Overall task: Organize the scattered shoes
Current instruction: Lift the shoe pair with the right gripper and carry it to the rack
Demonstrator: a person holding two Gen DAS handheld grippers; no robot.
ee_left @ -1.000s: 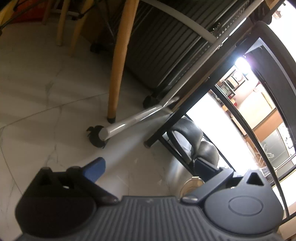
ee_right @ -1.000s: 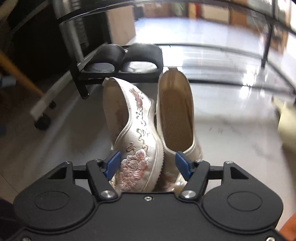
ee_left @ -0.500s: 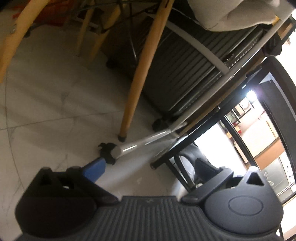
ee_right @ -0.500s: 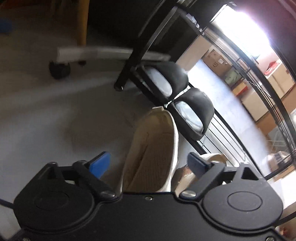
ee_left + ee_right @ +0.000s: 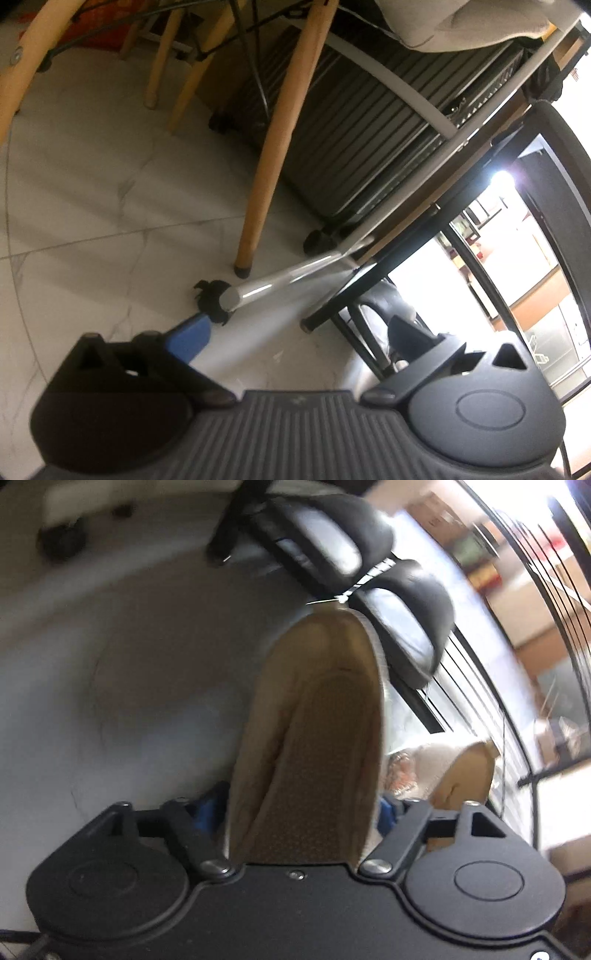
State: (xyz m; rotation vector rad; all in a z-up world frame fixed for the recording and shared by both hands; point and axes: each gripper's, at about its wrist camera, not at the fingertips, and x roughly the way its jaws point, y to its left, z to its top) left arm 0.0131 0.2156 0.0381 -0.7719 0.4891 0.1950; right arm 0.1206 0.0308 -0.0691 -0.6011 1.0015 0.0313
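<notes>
In the right wrist view my right gripper point(image 5: 299, 808) is shut on a cream embroidered shoe point(image 5: 314, 738), held sole side towards the camera and lifted off the floor. Its mate point(image 5: 443, 771) lies on the floor to the right. A pair of black slippers point(image 5: 369, 572) sits on the low bar of a black shoe rack beyond. In the left wrist view my left gripper point(image 5: 295, 328) is open and empty above the floor; the black slippers point(image 5: 384, 317) show partly behind its right finger.
In the left wrist view a wooden chair leg point(image 5: 266, 166), a silver bar with a caster point(image 5: 221, 299), a dark ribbed suitcase point(image 5: 369, 129) and the black rack frame point(image 5: 406, 258) stand ahead. The floor is pale marble tile point(image 5: 92, 206).
The right gripper has closed on one cream shoe and lifted and tilted it; the other shoe stayed on the floor. The left gripper has tilted up slightly, still open.
</notes>
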